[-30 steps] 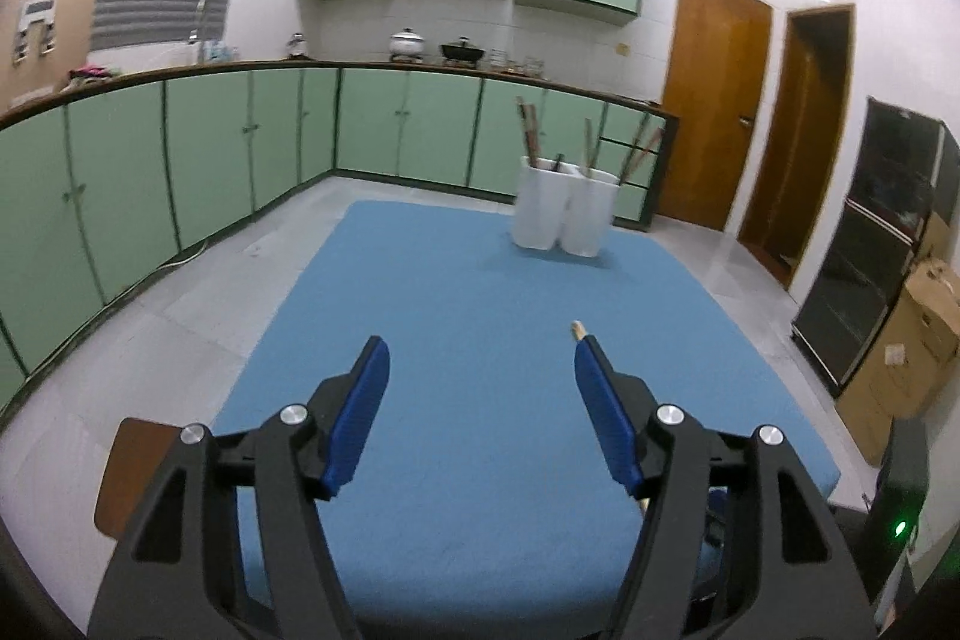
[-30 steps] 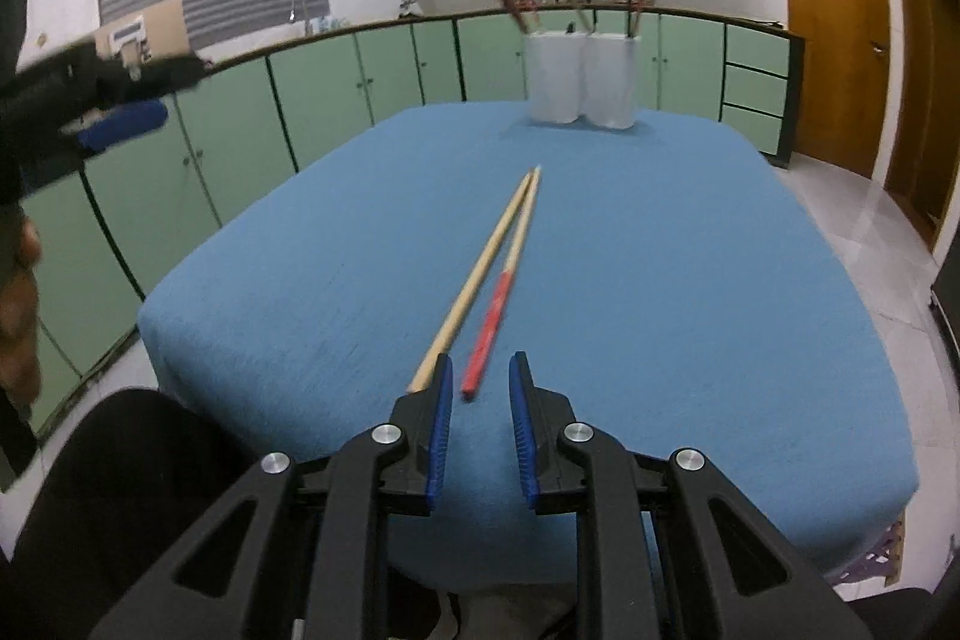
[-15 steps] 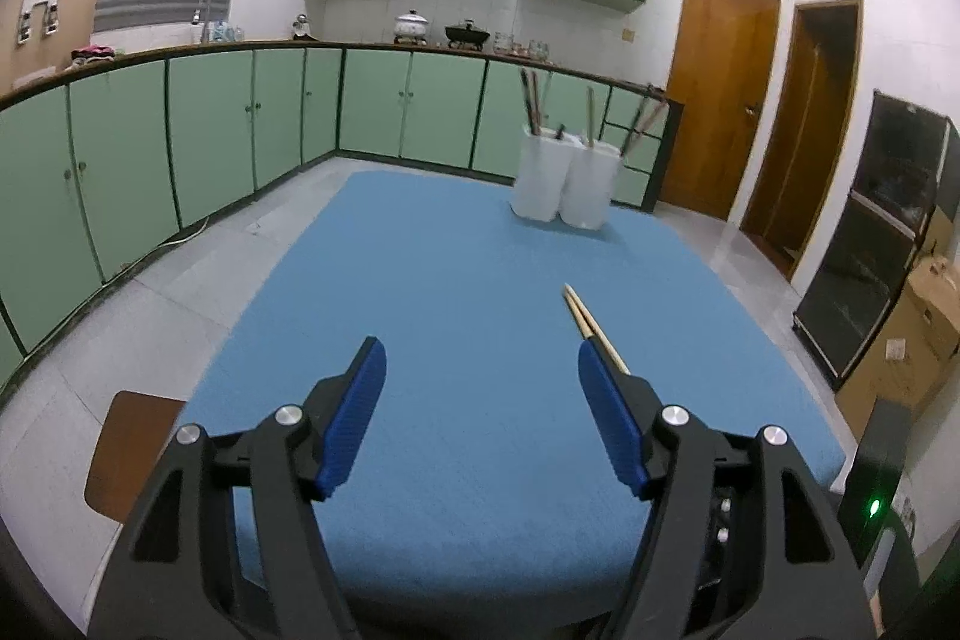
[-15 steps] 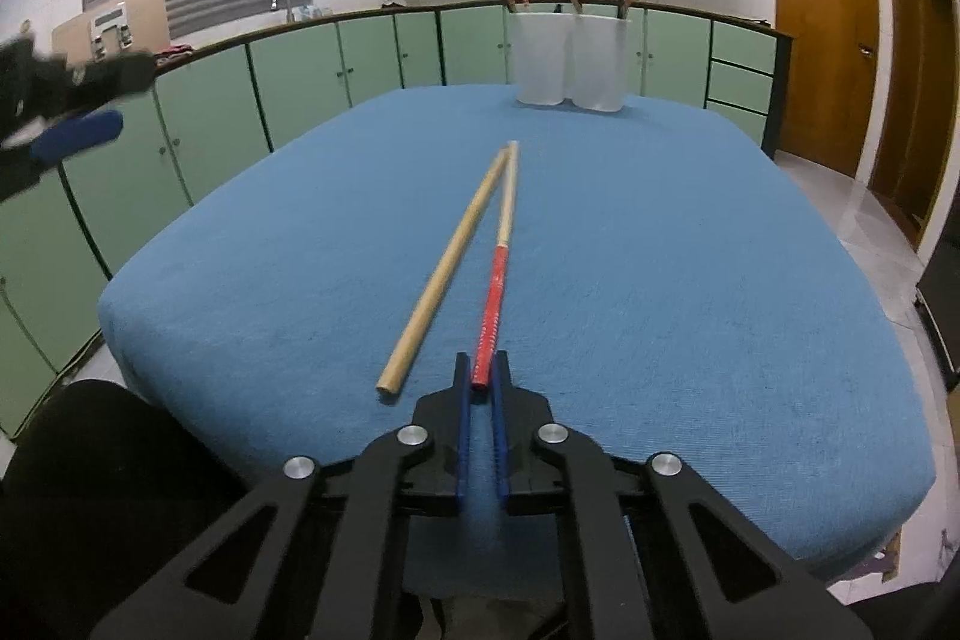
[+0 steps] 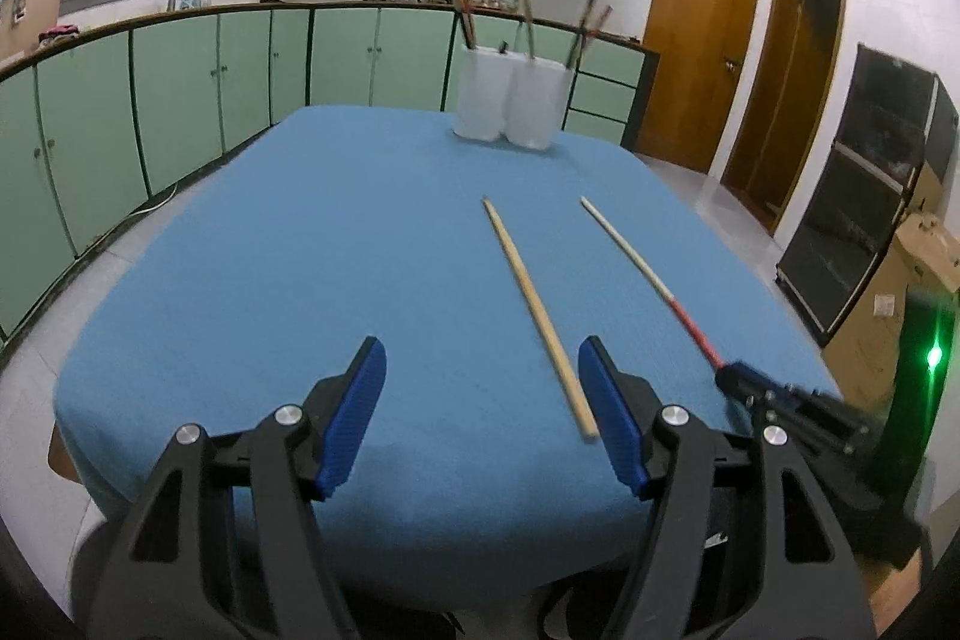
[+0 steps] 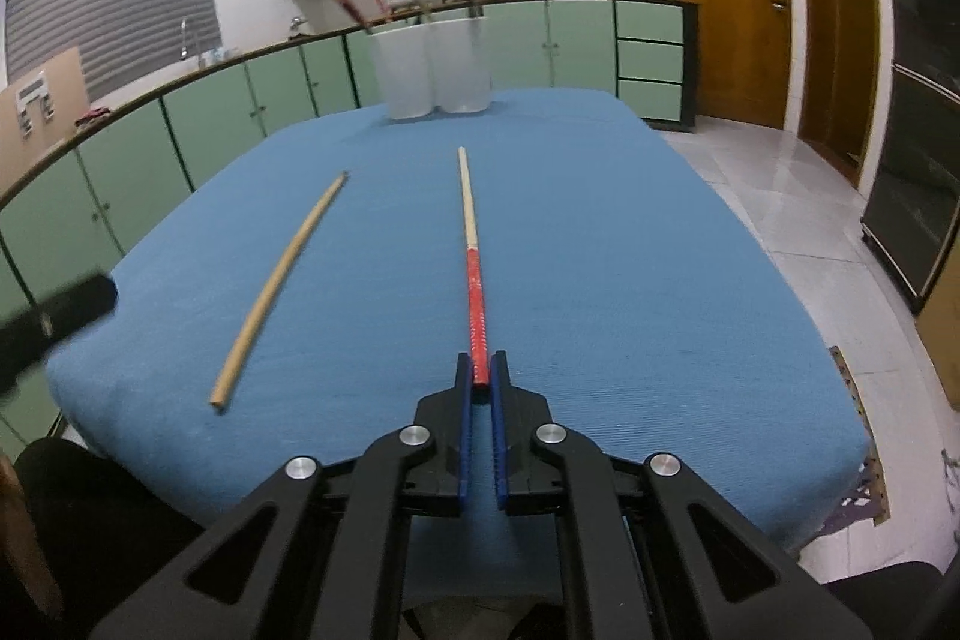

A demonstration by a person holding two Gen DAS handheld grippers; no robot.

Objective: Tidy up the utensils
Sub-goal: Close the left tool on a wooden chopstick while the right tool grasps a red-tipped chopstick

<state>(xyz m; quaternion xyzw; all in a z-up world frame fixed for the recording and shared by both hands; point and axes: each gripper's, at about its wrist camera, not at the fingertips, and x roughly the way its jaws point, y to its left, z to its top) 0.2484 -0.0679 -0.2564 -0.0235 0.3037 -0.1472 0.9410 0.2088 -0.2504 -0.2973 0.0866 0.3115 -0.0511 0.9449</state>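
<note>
The right hand-held gripper (image 6: 481,377) was clenched on the red end of a red-handled chopstick (image 6: 473,274), its blue pads pressed against both sides of the stick, which ran straight ahead from the jaws over the blue-covered bench (image 6: 660,250) with its pale tip pointing toward the far end. In the left wrist view the same chopstick (image 5: 648,274) slanted across the right side of the cloth, its red end caught in the right gripper's dark tip (image 5: 735,376) near the bench's edge. A plain wooden chopstick (image 5: 537,310) lay flat on the cloth, apart from the red-handled one, and its near end rested just inside the right-hand blue pad of the left hand-held gripper (image 5: 480,388). That gripper was released, its jaws standing wide with nothing pressed between them. From the right wrist view the plain chopstick (image 6: 282,280) lay to the left of the held one. At the far end of the bench stood two white holders (image 5: 510,100), touching side by side, with several chopsticks standing up out of them.
</note>
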